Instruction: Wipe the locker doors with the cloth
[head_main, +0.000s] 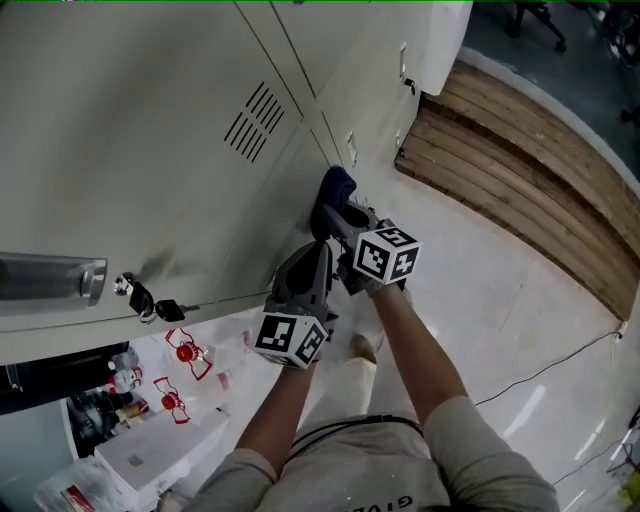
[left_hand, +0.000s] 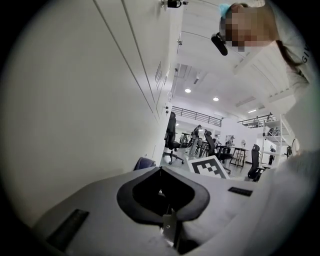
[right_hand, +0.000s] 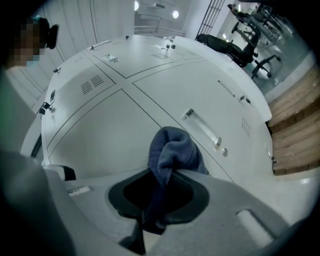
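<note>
Blue cloth (right_hand: 172, 150), clamped by the right gripper (right_hand: 165, 175) fingers, is best pressed flat against the locker door (right_hand: 115, 135); left gripper (left_hand: 161, 172) fingers are closed, empty.

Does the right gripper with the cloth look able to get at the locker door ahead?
Probably yes: the right gripper holds the cloth close to the locker door, with nothing between them.

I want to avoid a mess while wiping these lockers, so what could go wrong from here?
The cloth is pinched only by a narrow fold in the right hand-held gripper, so rubbing might pull it free. It could also snag on the door handle close beside it. The keys hanging from a lock might get knocked if the wipe reaches them.
</note>
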